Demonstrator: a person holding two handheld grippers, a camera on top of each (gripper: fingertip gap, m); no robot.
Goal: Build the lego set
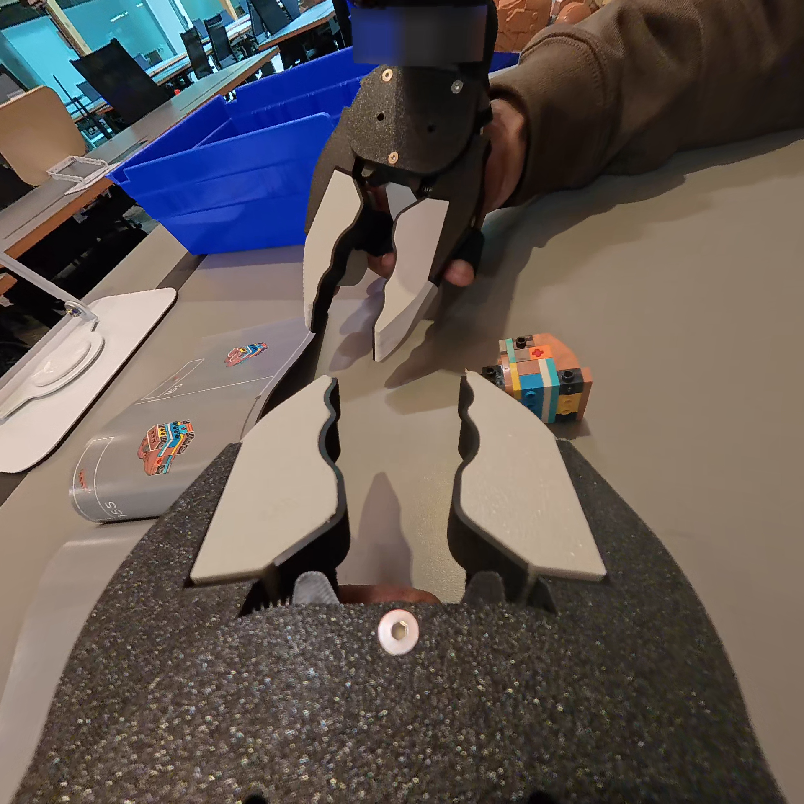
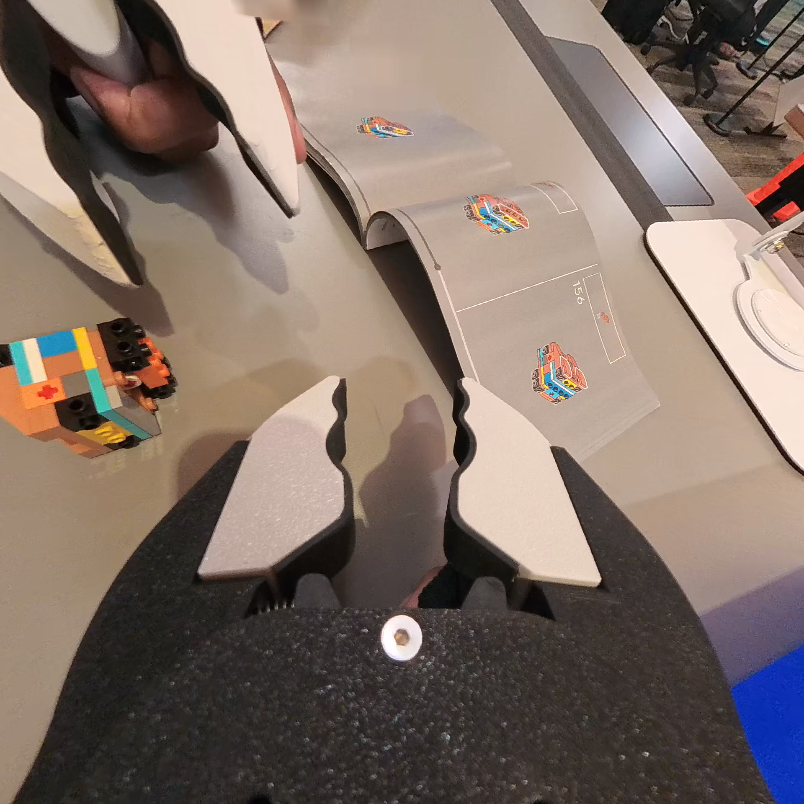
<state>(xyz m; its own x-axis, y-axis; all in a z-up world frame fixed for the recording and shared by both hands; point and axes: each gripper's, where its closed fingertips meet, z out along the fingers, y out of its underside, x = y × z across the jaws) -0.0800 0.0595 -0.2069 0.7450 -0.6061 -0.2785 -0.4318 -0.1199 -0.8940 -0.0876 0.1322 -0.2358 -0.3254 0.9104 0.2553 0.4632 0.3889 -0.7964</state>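
Left wrist view, left to right: open instruction booklet [image 1: 174, 435] on grey table [image 1: 674, 304], left gripper [image 1: 398, 383] spread wide and empty, right gripper [image 1: 348, 335] facing it, likewise parted and empty, lego model [image 1: 541, 378] resting apart on the table at right

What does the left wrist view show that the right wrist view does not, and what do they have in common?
Only the left wrist view shows the blue bins and the person's brown sleeve. Only the right wrist view shows the red and black object at the far table edge. Both show the lego build lying on the grey table, the open instruction booklet, the white stand base, and the left gripper and right gripper, both open and empty.
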